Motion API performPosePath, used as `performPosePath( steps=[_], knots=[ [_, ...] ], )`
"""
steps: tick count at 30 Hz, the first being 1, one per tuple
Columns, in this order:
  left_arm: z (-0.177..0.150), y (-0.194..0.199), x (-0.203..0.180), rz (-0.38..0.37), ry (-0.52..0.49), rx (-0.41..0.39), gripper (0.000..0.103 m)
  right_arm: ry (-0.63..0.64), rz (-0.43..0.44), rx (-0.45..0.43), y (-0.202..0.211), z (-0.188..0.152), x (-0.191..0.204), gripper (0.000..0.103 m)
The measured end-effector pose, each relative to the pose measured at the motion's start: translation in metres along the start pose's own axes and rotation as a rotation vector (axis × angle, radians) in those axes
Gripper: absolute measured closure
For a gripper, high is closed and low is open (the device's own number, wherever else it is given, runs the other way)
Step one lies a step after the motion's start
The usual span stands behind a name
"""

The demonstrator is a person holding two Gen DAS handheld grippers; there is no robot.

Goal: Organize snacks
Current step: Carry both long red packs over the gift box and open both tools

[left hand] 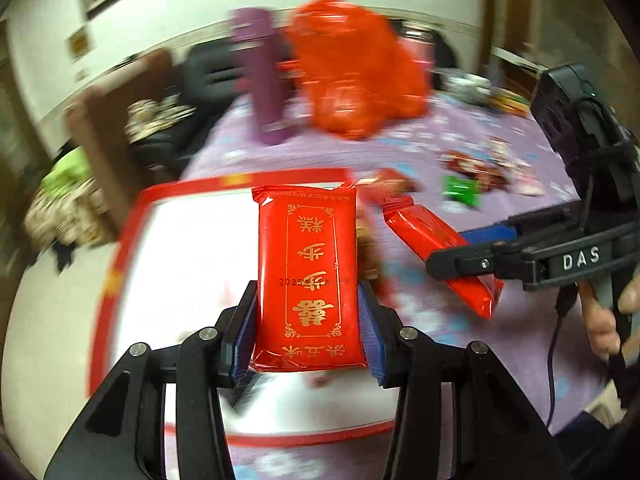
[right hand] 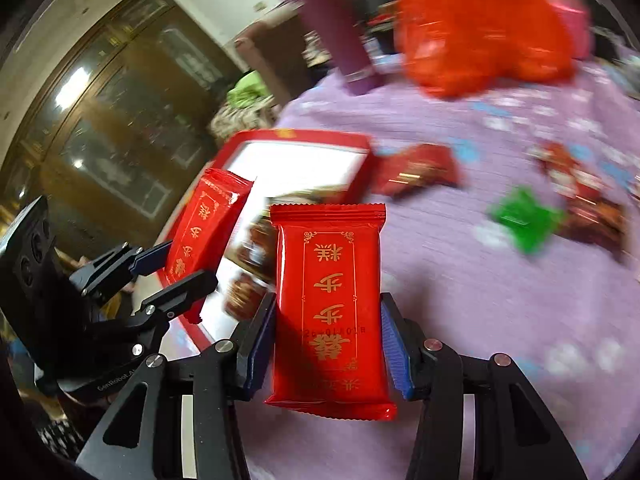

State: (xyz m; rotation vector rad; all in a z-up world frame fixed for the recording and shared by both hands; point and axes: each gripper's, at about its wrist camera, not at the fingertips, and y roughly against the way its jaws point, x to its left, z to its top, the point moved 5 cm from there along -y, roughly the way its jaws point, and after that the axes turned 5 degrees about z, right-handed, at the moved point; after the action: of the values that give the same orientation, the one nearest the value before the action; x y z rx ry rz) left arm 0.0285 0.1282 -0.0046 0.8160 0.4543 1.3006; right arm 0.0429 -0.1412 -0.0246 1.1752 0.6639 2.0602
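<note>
The left gripper (left hand: 308, 316) grasps one red snack packet (left hand: 307, 264) above the red box (left hand: 132, 216) — the right gripper (right hand: 328, 344) grasps another red packet (right hand: 330, 304) just right of it. Loose snacks (right hand: 520, 220) lie far right on the purple tablecloth (right hand: 480, 320).

Two red packets (left hand: 308, 276) (right hand: 330, 312) bear gold characters in gold frames. The box (left hand: 128, 240) is red-rimmed, white inside. The cloth (right hand: 500, 300) is lilac with pale flowers. The bag (left hand: 352, 68) is red, the flask (left hand: 264, 76) purple, one wrapper (right hand: 524, 220) green.

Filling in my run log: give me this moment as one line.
left tool: shut on red packet | right tool: shut on second red packet | red box: ahead
</note>
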Motion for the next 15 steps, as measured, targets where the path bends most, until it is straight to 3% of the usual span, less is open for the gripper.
performPosePath(
  steps=[6,15],
  knots=[
    [-0.014,-0.010,0.042,0.120,0.074,0.010,0.059,0.038,0.089,0.026,-0.064,0.025,0.052,0.054],
    [-0.026,-0.028,0.065,0.306,0.147,0.032,0.056,0.093,0.090,-0.007,-0.091,0.034,0.068,0.051]
  ],
)
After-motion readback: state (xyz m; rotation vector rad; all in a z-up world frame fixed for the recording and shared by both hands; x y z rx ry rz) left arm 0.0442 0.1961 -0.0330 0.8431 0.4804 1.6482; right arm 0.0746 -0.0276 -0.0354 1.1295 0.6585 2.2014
